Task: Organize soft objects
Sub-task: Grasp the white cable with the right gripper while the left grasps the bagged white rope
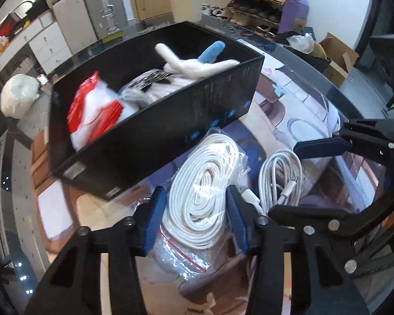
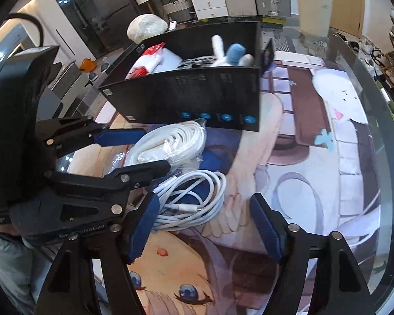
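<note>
A coiled flat white cable in a clear zip bag (image 1: 199,191) lies on the printed mat in front of a black box (image 1: 155,136). My left gripper (image 1: 197,210) straddles the bag, its blue pads at both sides, not pressed in; it also shows in the right wrist view (image 2: 155,149) over the bag (image 2: 170,141). A loose round white charging cable (image 1: 281,181) lies to the right. My right gripper (image 2: 205,220) is open, its left pad beside that cable (image 2: 194,202). The box (image 2: 197,97) holds a red-and-white packet (image 1: 92,110), folded cloth and a white-and-blue plush (image 1: 197,63).
The printed anime mat (image 2: 315,157) covers a round glass table (image 2: 386,105). A white bundle (image 1: 18,97) sits at the table's far left. Shoe rack (image 1: 254,5), cardboard boxes (image 1: 338,60), suitcases and drawers stand beyond the table.
</note>
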`<state>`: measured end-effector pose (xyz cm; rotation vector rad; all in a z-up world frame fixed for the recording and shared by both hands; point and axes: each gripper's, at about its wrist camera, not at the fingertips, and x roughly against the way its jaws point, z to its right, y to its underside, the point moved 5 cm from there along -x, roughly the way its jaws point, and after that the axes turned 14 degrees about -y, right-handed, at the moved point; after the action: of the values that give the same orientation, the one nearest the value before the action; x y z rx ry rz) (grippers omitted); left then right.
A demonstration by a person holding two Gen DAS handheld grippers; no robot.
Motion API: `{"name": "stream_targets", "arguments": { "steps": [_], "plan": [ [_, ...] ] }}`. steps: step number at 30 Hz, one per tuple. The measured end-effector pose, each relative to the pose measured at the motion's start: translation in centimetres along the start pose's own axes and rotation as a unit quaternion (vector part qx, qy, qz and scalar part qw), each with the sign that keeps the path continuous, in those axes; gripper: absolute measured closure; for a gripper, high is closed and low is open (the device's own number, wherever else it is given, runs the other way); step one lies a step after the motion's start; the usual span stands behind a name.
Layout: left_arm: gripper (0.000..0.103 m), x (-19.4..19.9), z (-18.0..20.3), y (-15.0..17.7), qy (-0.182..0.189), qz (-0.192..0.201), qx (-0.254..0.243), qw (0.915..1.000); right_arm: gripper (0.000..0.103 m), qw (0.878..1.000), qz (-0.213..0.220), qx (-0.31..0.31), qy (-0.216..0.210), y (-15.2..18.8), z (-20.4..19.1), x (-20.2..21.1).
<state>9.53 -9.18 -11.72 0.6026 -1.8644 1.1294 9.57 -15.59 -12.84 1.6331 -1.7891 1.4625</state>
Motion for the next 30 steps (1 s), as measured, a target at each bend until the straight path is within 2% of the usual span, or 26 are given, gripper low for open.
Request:
{"name": "stream_targets", "arguments": {
  "steps": [6,12,17,19,22,24,26,28,30],
  "plan": [
    [0.059,0.8,-2.6,2.8,-0.014,-0.016,0.072,0.9972,0.028,1.000,-0.007,0.017,0.002,-0.8,0.1,-0.5],
    [0.058,1.1,-2.9,4.0,-0.015,-0.016,0.080,0.9966,0.029,0.999,0.011,0.006,0.046,-2.5,1.6,0.1],
    [0.057,0.9,-3.0,4.0,-0.016,-0.017,0.080,0.9965,0.029,0.997,0.021,-0.069,-0.041,-1.7,1.3,1.2],
    [0.057,0.9,-3.0,3.8,-0.016,-0.017,0.080,0.9965,0.028,0.996,0.010,-0.074,-0.056,-1.5,0.3,0.6],
    [0.055,0.8,-2.8,3.5,-0.020,-0.018,0.077,0.9966,0.028,0.998,-0.002,-0.053,-0.024,-1.5,-0.7,-1.0],
    [0.053,0.9,-2.8,3.5,-0.021,-0.017,0.077,0.9966,0.029,1.000,-0.007,-0.008,0.010,-2.2,-1.4,-1.7],
    [0.049,0.9,-2.9,3.6,-0.021,-0.015,0.080,0.9965,0.041,0.999,-0.013,0.020,0.040,-2.8,-1.1,-2.1],
    [0.042,1.1,-2.7,3.7,-0.018,-0.011,0.075,0.9970,0.043,0.997,-0.029,0.055,0.043,-2.8,-1.5,-2.1],
    [0.040,1.2,-2.5,3.8,-0.014,-0.008,0.070,0.9974,0.059,0.994,-0.041,0.090,0.053,-2.3,-1.6,-1.4]
  ]
}}
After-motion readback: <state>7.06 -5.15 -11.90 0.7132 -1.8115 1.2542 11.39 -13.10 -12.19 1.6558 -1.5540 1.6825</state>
